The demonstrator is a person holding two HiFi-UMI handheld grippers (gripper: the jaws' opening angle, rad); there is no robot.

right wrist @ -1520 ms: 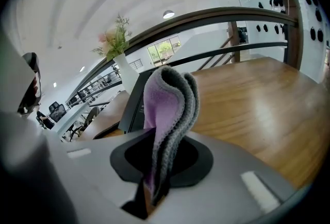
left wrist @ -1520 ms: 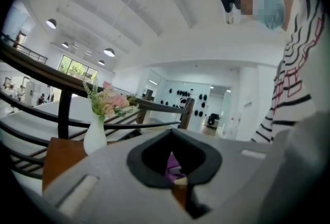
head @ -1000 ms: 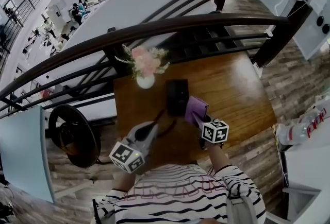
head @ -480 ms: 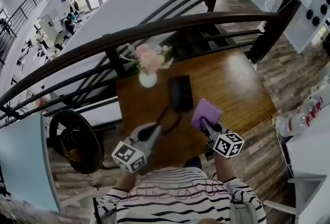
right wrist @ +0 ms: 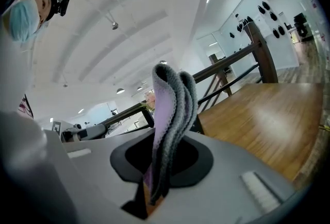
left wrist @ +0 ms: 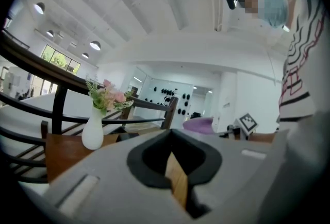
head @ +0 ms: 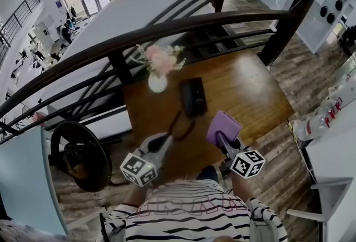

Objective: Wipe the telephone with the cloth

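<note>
The black telephone [head: 193, 96] lies on the wooden table [head: 250, 88], its dark cord [head: 181, 126] looping toward me. My right gripper [head: 220, 136] is shut on the purple cloth [head: 223, 126], held right of the phone and nearer me, apart from it. In the right gripper view the folded cloth [right wrist: 172, 109] stands up from the shut right gripper [right wrist: 157, 182]. My left gripper [head: 164, 139] hovers near the cord, shut and holding nothing. The left gripper view shows its jaws [left wrist: 176, 174] together, with the cloth [left wrist: 198, 125] off to the right.
A white vase with pink flowers [head: 158, 74] stands left of the phone near the table's back edge. A dark curved railing [head: 183, 26] runs behind the table. A round black stool [head: 78, 154] stands on the floor at the left.
My right gripper has drawn the cloth off the phone's right side, moving right and back toward me. The left gripper has hardly moved.
</note>
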